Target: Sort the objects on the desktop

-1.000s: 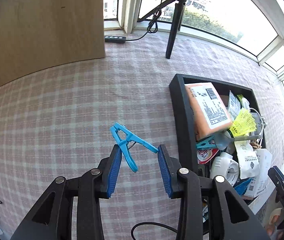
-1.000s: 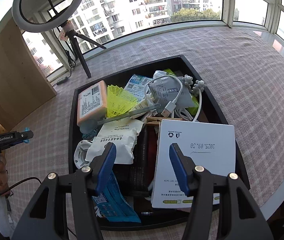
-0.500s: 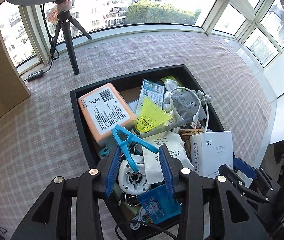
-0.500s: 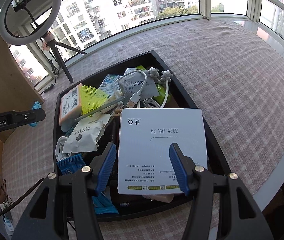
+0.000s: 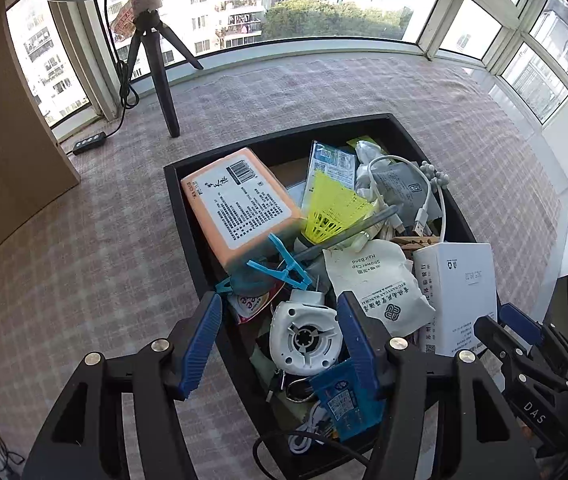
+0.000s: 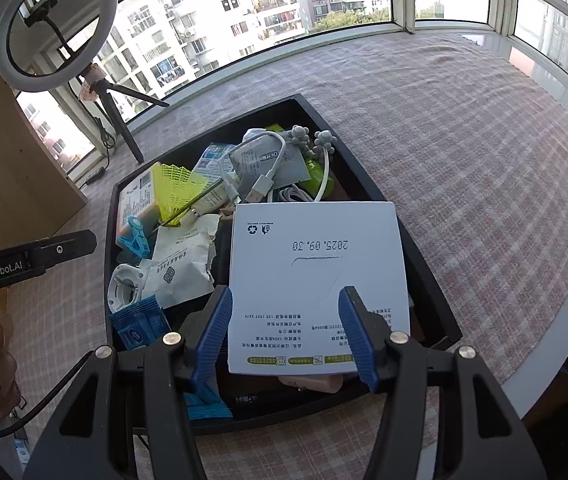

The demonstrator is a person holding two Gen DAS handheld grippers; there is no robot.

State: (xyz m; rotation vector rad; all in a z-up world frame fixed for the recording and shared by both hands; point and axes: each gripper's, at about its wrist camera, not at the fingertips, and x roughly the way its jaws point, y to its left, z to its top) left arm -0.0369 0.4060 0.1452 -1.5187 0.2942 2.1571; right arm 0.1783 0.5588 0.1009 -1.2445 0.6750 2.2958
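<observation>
Black plastic tray (image 5: 188, 224) is crammed: orange box (image 5: 240, 200), yellow shuttlecock (image 5: 331, 208), white fan (image 5: 303, 336). Blue plastic clothespin (image 5: 284, 266) lies just beyond the left claw (image 5: 280, 328), whose jaws are opening, nothing between.

Your blue clip (image 5: 280, 266) lies flat in the crowded black tray (image 5: 188, 216), just ahead of the left claw (image 5: 280, 344), whose jaws are opening.

Black two-finger grippers (image 5: 280, 340), ribbed blue pads on the fingers (image 5: 200, 344), silver screws, white "GenRobot.AI" lettering.
</observation>
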